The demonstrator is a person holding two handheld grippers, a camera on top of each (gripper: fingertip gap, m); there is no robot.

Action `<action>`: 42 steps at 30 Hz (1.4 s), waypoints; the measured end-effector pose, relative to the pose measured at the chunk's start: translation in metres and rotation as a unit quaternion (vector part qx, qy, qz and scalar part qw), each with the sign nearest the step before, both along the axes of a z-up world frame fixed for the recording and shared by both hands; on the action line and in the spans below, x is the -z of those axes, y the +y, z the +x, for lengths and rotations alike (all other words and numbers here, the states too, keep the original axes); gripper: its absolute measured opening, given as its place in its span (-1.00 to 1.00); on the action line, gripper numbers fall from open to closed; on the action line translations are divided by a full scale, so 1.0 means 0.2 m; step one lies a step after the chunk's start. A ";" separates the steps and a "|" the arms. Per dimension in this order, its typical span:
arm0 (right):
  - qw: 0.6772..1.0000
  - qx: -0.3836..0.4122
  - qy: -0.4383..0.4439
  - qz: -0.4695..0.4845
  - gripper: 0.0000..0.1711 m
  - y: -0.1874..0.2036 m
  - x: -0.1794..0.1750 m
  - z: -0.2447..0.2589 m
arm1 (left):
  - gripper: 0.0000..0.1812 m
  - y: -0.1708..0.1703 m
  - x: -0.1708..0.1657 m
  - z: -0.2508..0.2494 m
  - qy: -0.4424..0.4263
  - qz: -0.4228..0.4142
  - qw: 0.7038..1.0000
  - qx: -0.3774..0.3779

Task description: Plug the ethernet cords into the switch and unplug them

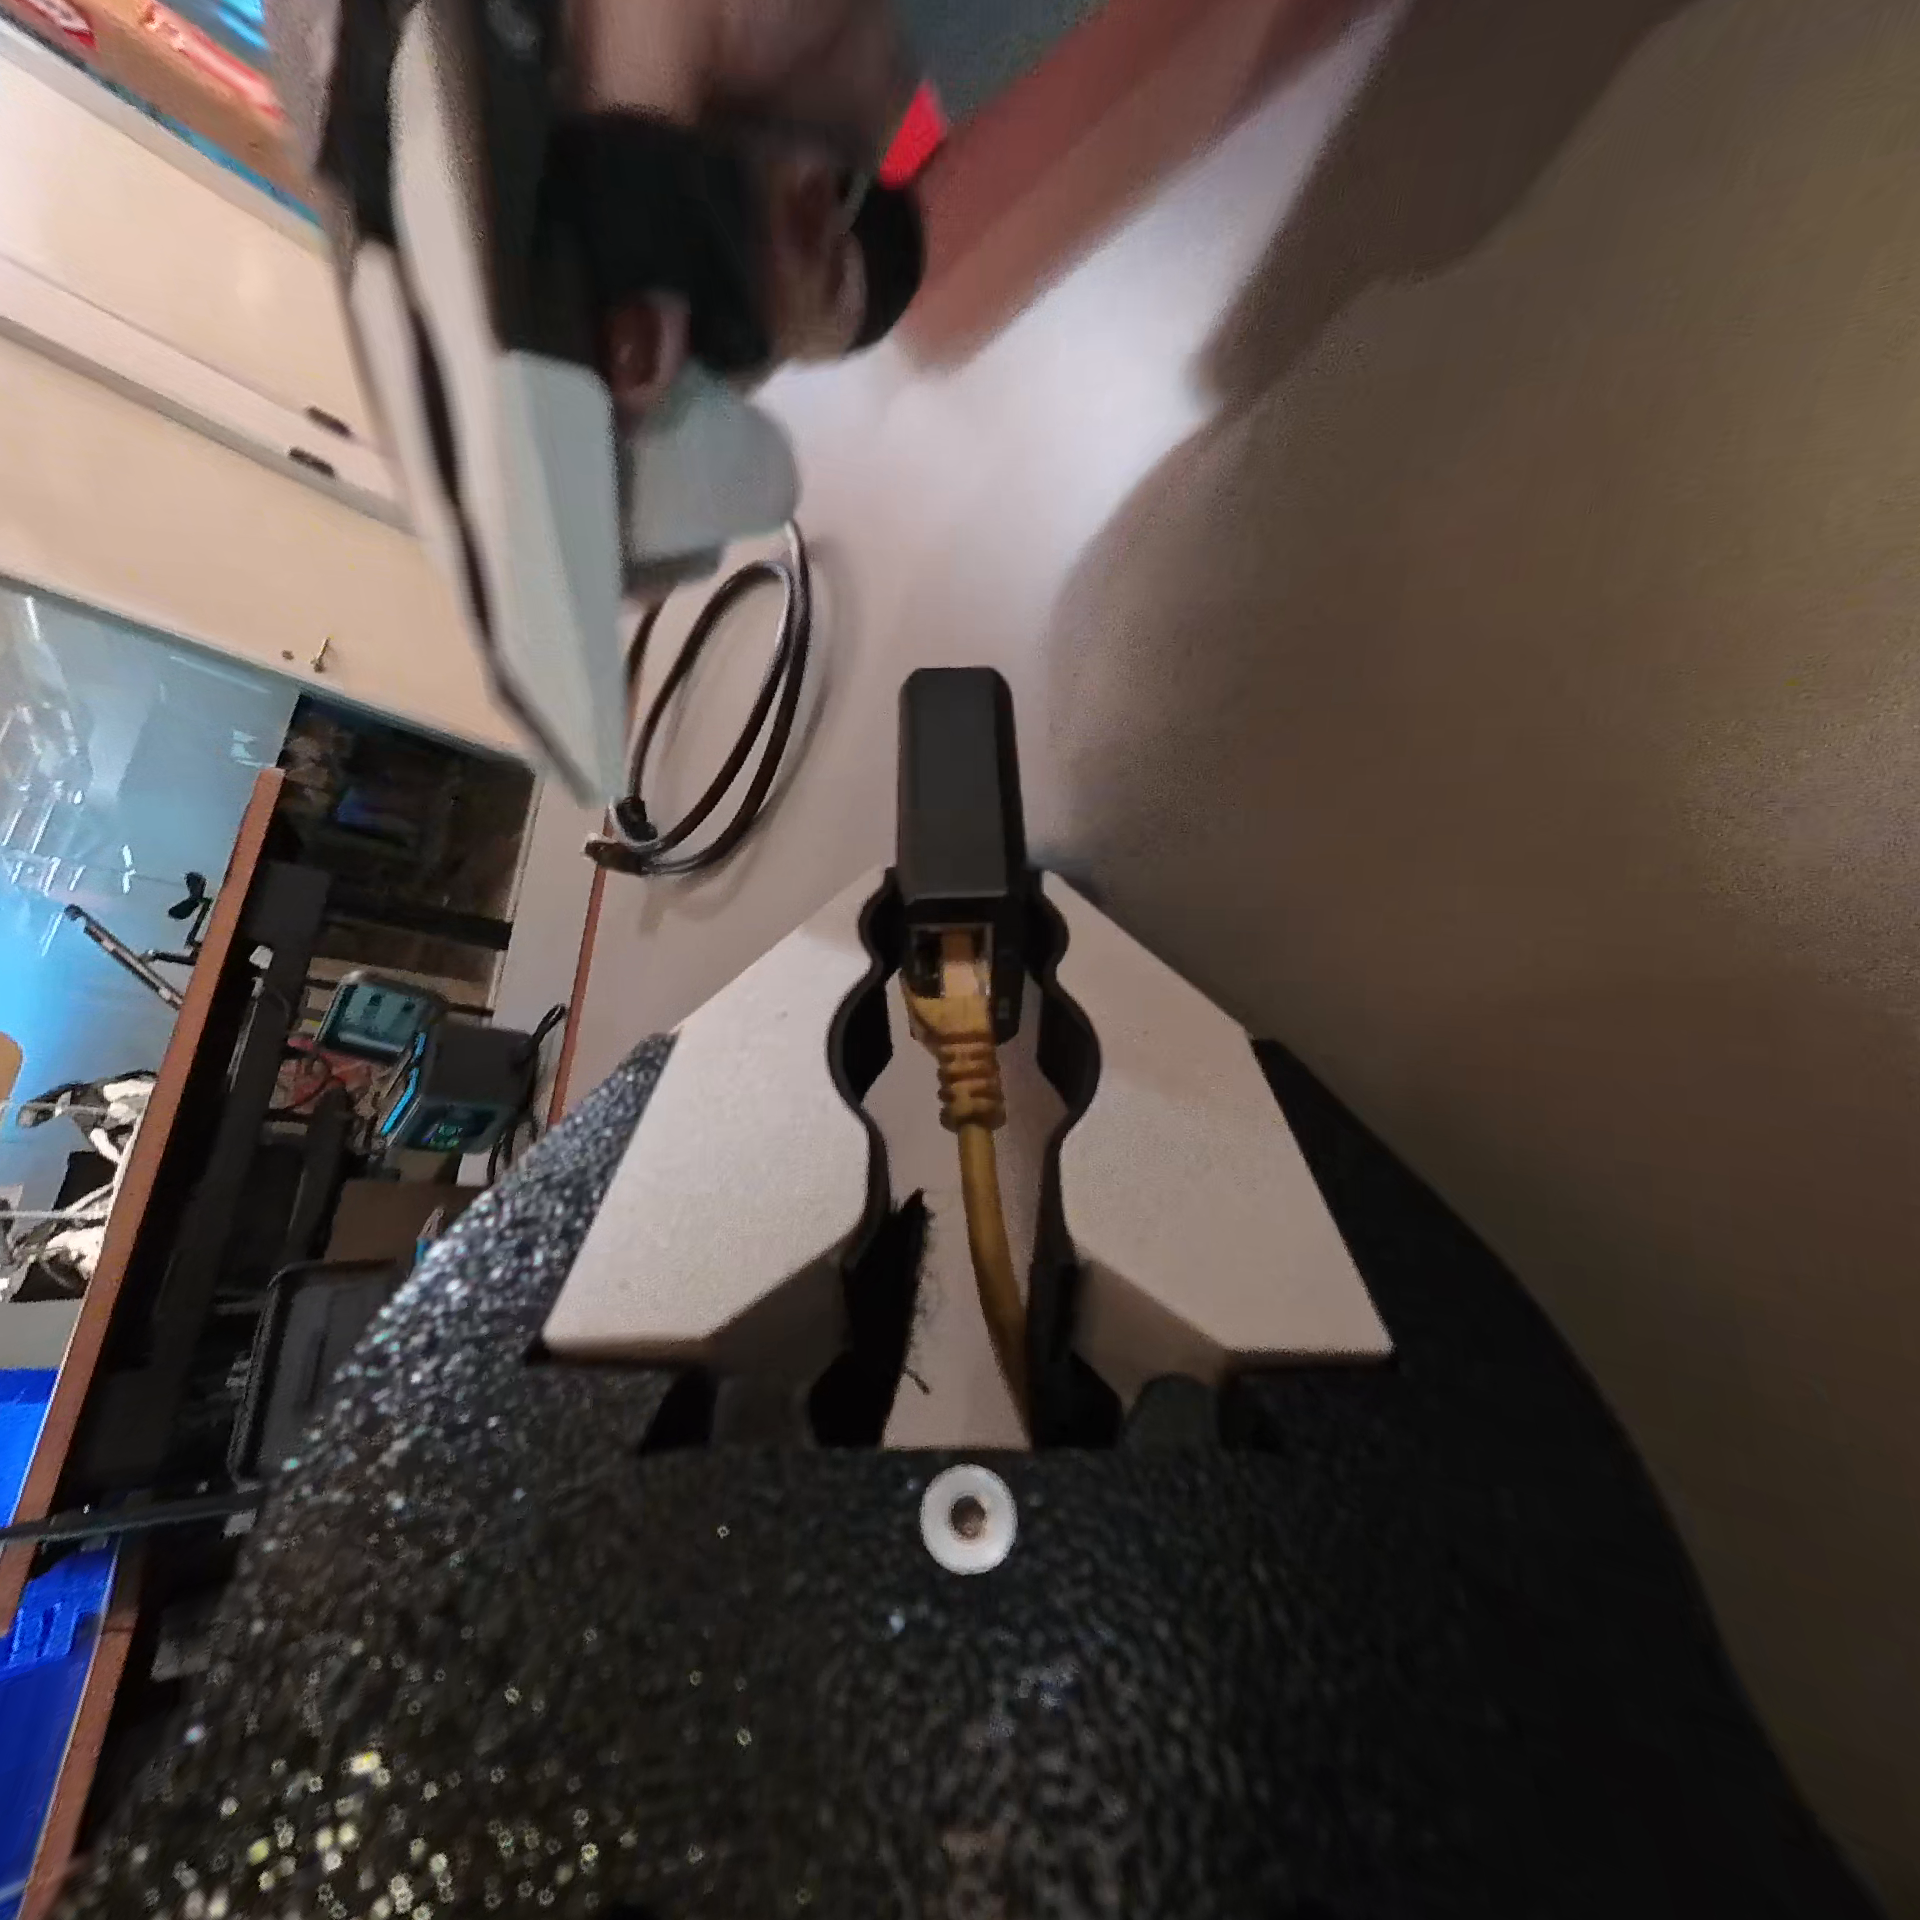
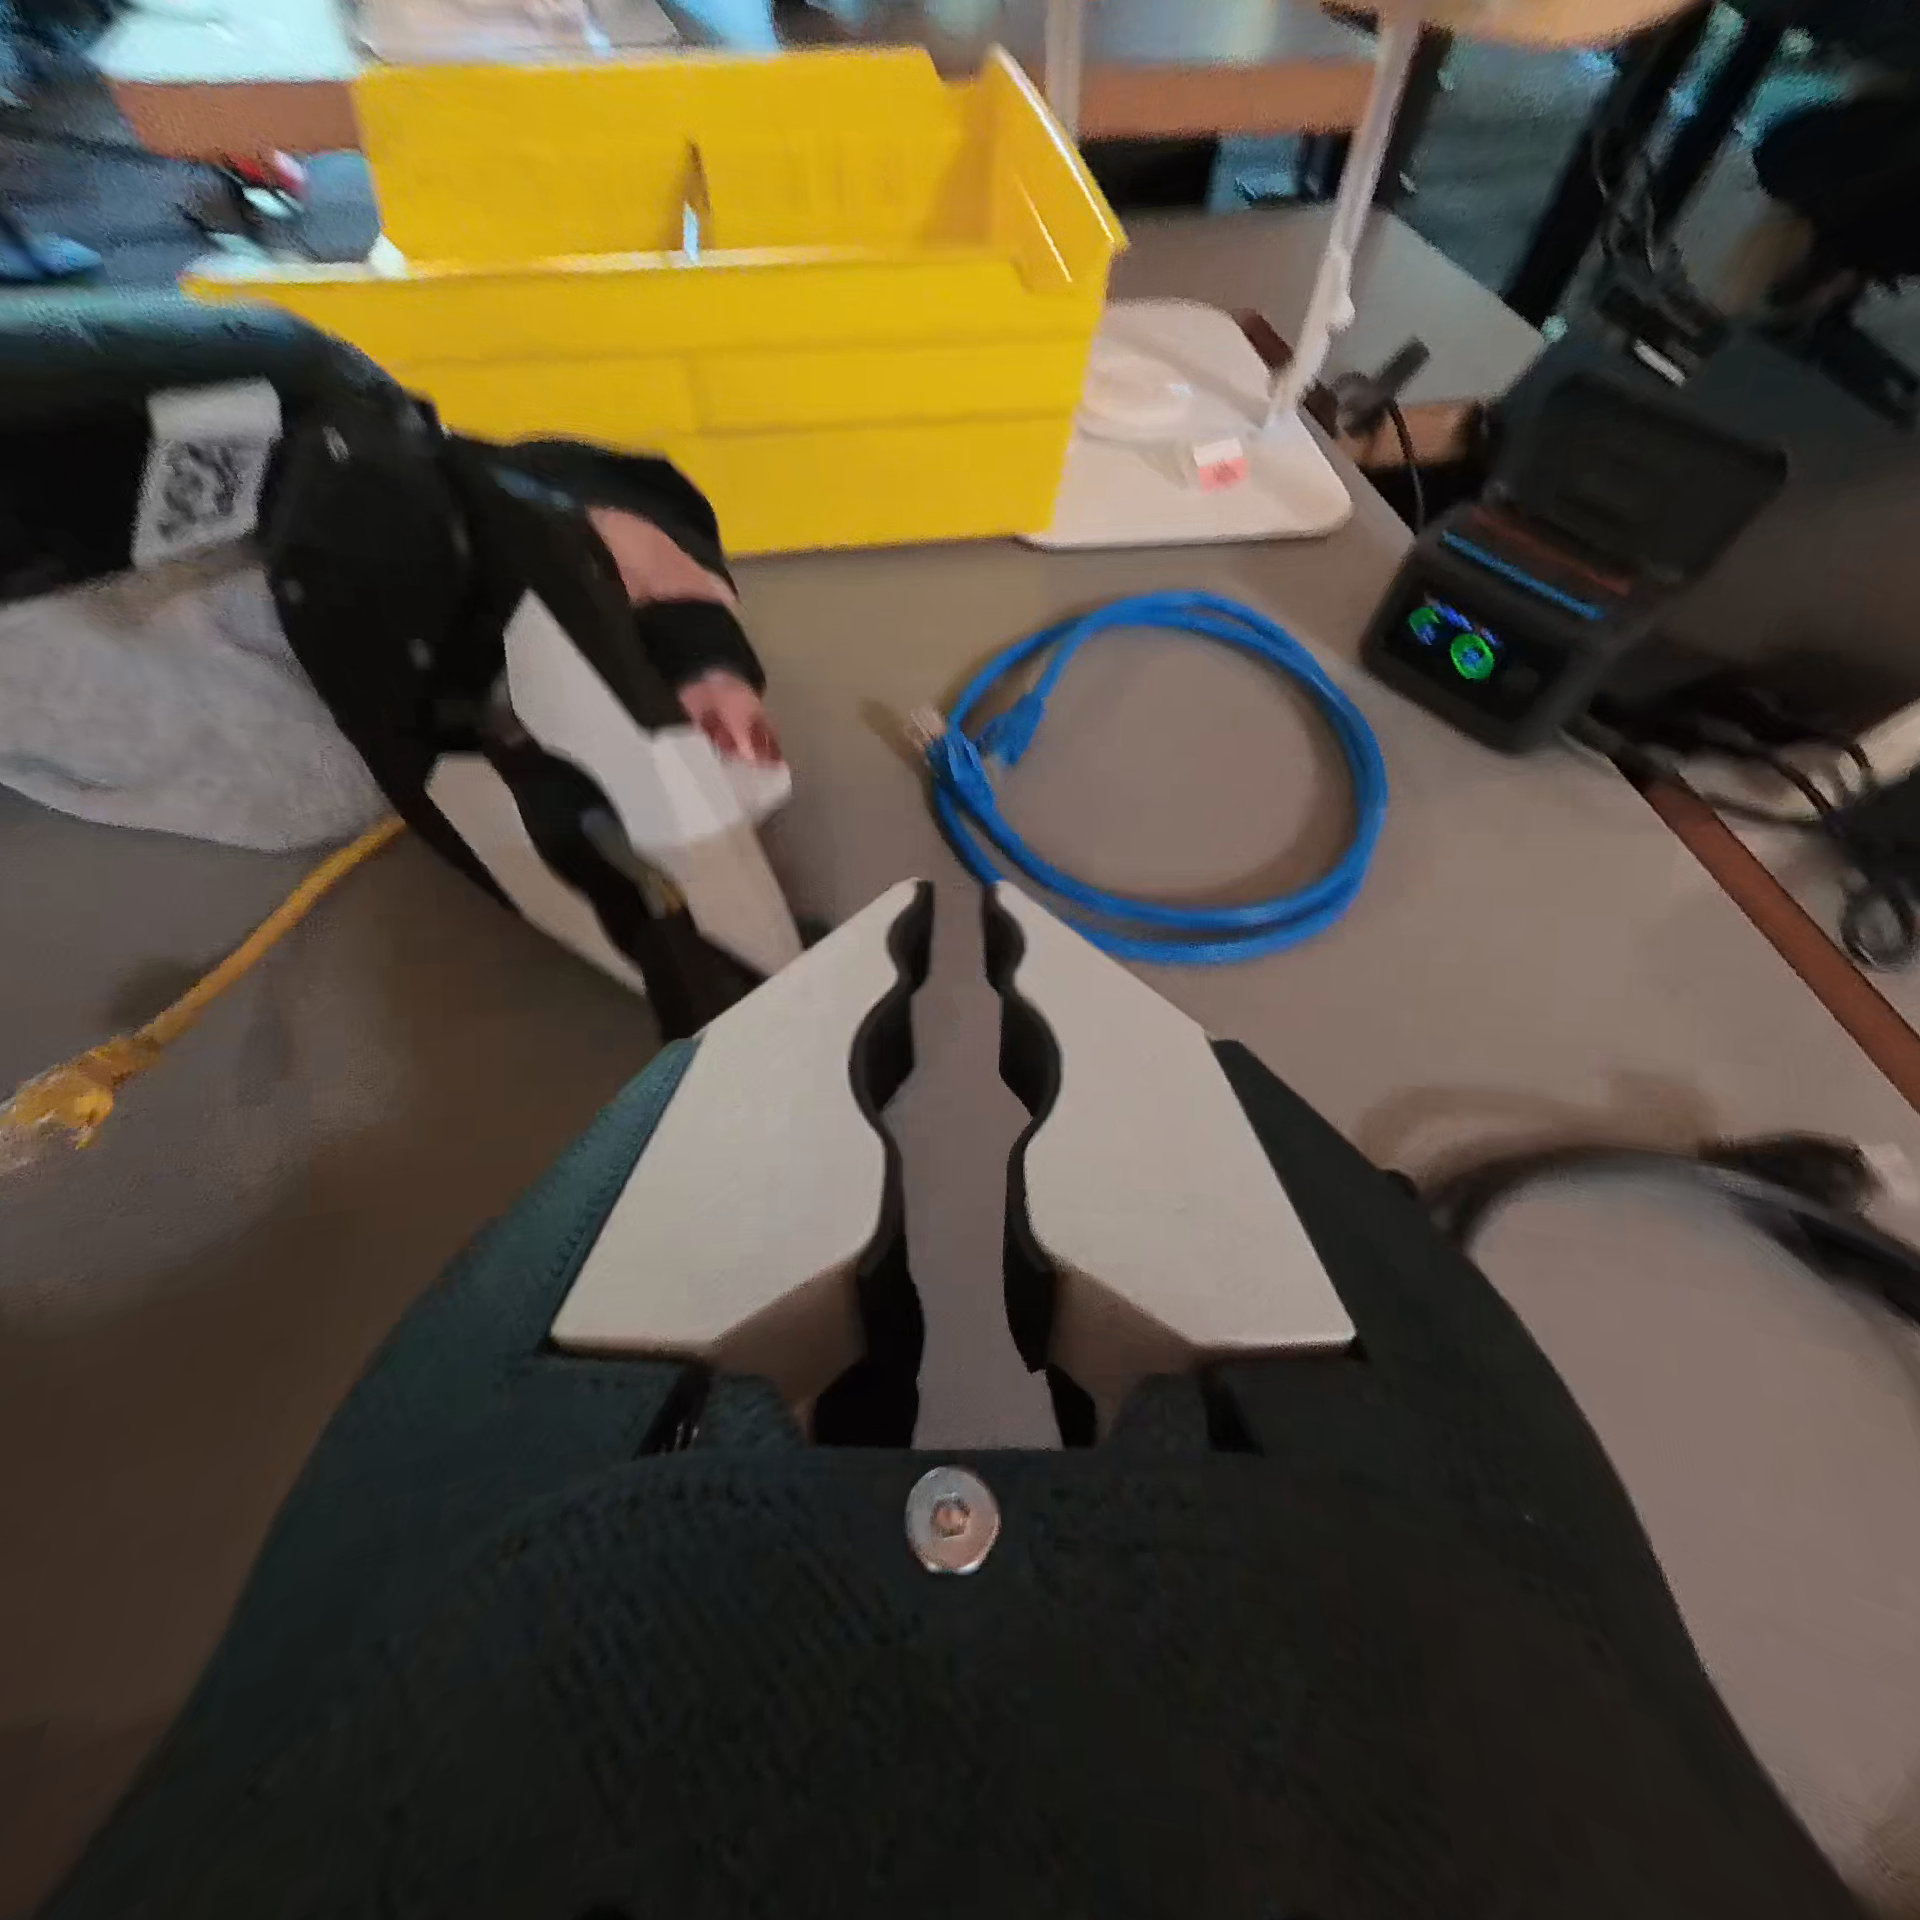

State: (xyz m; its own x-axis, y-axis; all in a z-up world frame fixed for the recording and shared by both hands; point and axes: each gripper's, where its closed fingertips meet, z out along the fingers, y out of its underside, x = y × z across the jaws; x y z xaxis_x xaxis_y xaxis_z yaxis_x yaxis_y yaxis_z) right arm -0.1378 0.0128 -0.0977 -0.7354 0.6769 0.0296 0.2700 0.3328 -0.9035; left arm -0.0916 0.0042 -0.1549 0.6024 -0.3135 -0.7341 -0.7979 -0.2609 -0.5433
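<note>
Yellow cord [image 1: 977, 1081] sits plugged into the black switch [image 1: 958, 790], which the left gripper [image 1: 961, 914] clamps between its jaws above the grey surface [image 2: 1299, 1049]. The right gripper [image 2: 956, 914] hovers with jaws slightly parted, empty. A blue cord [image 2: 1174, 779] lies coiled near the surface's right edge, before a yellow bin [image 2: 748, 343].

A grey table [image 2: 1455, 935] with a brown edge band carries a yellow plastic bin [image 2: 727, 343] and a white tray [image 2: 1195, 488] at its far side. Beyond it stand black equipment frames [image 2: 1662, 187]. Cream cabinet doors [image 1: 156, 343] and a blue poster [image 1: 94, 883] line the wall.
</note>
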 end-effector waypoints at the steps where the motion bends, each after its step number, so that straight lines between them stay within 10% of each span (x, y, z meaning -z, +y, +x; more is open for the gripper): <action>1: 1.000 -0.020 0.003 -0.017 -0.87 -0.04 -0.01 -0.04 | -0.76 0.00 0.01 0.02 0.007 -0.007 1.000 0.006; 16: 0.957 -0.229 -0.169 0.062 -0.78 -0.34 0.37 -0.33 | -0.76 0.01 0.01 0.04 0.008 -0.004 1.000 0.018; 31: 0.987 0.006 -0.146 0.063 -0.89 0.10 0.16 -0.10 | -0.76 -0.03 0.01 0.00 0.014 -0.004 1.000 0.010; 42: 0.954 -0.003 -0.298 -0.022 -0.88 0.08 0.30 0.44 | -0.76 -0.08 0.02 0.04 -0.036 0.011 0.995 0.095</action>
State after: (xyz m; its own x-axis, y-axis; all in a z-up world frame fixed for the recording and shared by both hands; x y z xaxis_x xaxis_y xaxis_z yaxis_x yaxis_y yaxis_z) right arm -0.0500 0.0289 -0.1581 -0.6163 0.6639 -0.4236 0.7386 0.3005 -0.6035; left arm -0.0837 -0.0121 -0.1586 0.5843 -0.4111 -0.6997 -0.7910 -0.0962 -0.6041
